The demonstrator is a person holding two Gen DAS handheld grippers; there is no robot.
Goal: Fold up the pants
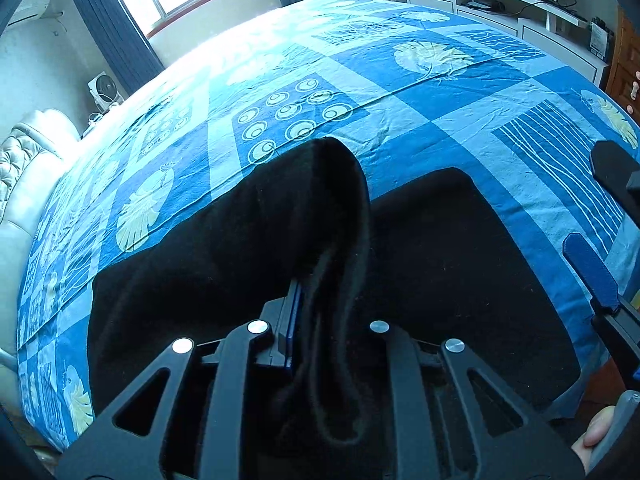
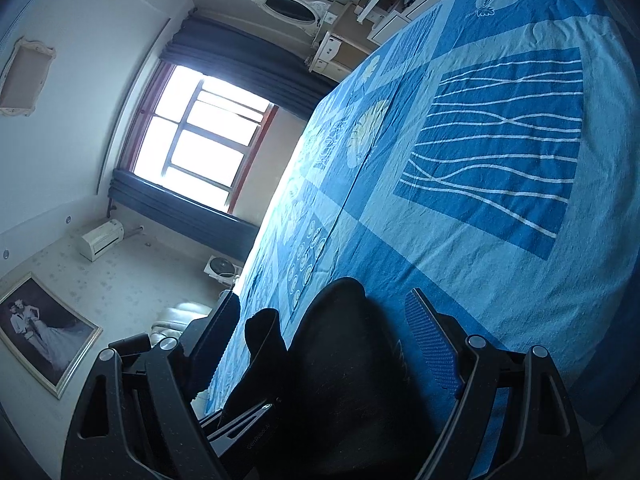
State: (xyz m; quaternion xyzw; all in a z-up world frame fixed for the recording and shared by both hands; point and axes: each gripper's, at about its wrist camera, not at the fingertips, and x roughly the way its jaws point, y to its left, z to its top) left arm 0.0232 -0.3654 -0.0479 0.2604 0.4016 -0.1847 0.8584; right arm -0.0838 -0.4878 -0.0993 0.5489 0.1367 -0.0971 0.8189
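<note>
My left gripper [image 1: 320, 280] is clamped on a raised fold of the black pants [image 1: 440, 280], which lie near me on the blue bedsheet [image 1: 400, 92], long axis left-right. My right gripper [image 2: 320, 340] is spread wide, holding nothing, at the pants' right end, so it's nearer that edge.

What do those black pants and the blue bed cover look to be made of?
The pants look like a soft, matte knit or fleece: deep black, no sheen, a fuzzy rolled edge where the left tongs pinch them. The bed cover looks like thin printed cotton: flat, finely creased, though that is unsure.
</note>
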